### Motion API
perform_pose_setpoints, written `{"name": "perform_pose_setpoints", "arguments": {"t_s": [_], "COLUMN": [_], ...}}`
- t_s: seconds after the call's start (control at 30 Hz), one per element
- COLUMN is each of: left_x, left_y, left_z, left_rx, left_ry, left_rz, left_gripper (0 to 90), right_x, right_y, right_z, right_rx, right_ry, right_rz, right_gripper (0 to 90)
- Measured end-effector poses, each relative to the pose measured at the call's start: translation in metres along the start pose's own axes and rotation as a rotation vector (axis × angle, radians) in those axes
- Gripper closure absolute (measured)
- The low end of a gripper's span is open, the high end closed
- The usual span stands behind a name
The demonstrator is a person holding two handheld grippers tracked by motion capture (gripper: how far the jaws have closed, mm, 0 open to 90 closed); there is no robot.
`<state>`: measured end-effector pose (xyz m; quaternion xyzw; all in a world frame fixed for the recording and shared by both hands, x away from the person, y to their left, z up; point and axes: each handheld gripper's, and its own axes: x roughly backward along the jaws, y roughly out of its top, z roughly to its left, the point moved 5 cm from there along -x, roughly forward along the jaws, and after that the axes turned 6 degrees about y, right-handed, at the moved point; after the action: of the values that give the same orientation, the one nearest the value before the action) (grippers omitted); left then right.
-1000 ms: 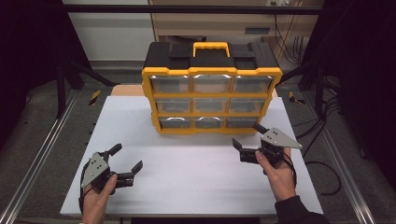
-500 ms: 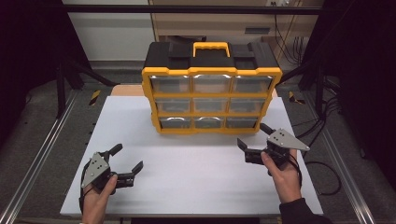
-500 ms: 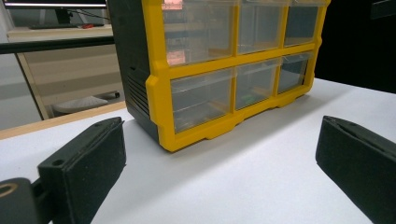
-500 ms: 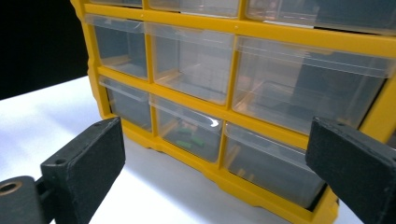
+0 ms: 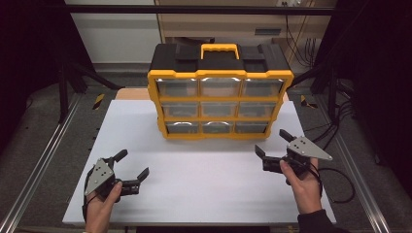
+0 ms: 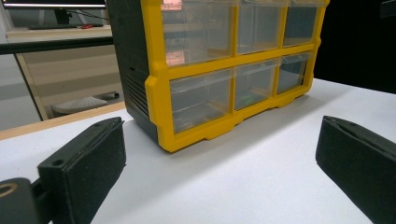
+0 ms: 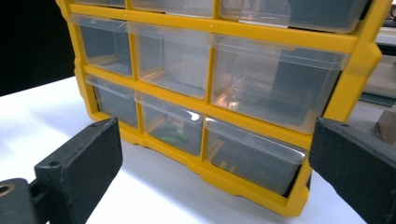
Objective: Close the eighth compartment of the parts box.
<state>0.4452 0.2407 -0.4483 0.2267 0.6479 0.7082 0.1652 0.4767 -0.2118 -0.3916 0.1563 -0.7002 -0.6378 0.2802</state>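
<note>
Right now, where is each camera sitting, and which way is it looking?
High view: above the person's side, looking forward and down on the white table; both hands show, holding the left claw and right claw.
Left gripper view: rides the left claw, facing the drawer organiser's left corner; two black jaws show.
Right gripper view: rides the right claw, facing the organiser's lower drawers; two black jaws show.
All three share the yellow drawer organiser.
</note>
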Motion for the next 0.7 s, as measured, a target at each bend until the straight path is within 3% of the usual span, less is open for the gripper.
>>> {"name": "perform_pose_setpoints", "arguments": {"t_s": [0.7], "left_x": [0.000], "left_y": [0.000], "left_z": [-0.001], "left_rx": [-0.007], "left_ry": [-0.007], "left_rz": [0.001], "left_gripper": [1.0], "right_x": [0.021], "right_y": [-0.010], "right_z": [-0.012], "right_rx": [0.010], "right_ry": [-0.025], "right_rz": [-0.005], "right_gripper": [3.8]}}
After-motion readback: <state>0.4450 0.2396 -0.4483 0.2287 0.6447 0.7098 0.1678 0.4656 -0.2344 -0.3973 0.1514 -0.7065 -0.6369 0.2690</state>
